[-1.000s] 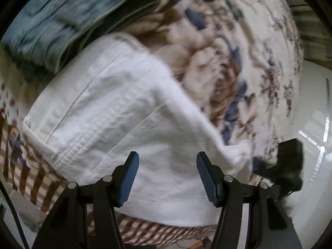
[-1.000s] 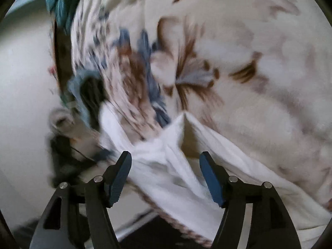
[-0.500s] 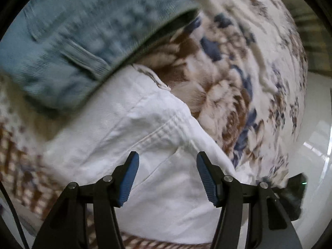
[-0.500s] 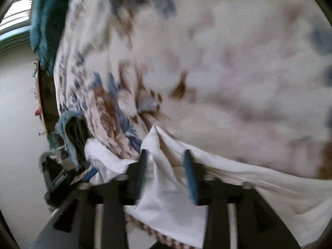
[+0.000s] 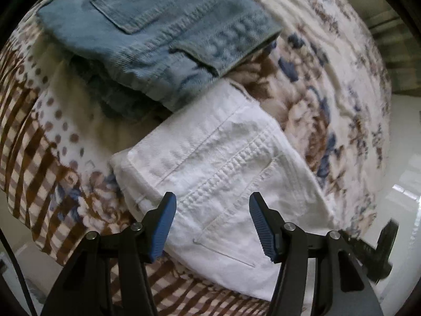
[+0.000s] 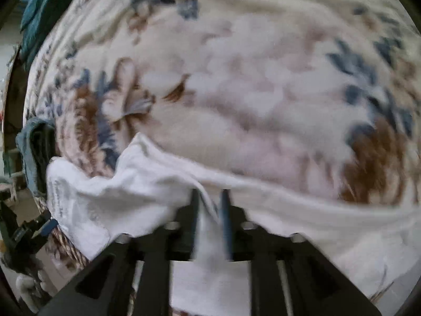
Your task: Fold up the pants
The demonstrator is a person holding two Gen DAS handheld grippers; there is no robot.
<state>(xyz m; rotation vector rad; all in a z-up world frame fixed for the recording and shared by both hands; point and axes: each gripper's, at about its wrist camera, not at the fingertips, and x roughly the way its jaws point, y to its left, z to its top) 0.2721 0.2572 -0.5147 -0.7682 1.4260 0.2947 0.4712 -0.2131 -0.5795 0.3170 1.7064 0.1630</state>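
Note:
White pants [image 5: 226,173] lie on a floral bedspread [image 5: 329,84]; their waist end with a pocket fills the lower middle of the left wrist view. My left gripper [image 5: 212,226] is open just above that end and holds nothing. In the right wrist view the white pants [image 6: 110,200] stretch across the bottom. My right gripper [image 6: 209,205] is shut on a raised fold of the white fabric.
Folded blue jeans [image 5: 158,31] lie beyond the white pants, close to them. The bed's checked edge [image 5: 31,163] drops to a pale floor [image 5: 405,173]. A teal cloth [image 6: 36,15] lies at the bed's far left. The left gripper shows in the right view [image 6: 29,234].
My right gripper has closed on a fold of the white pants. My left gripper has stayed open and drawn back, so more of the jeans shows.

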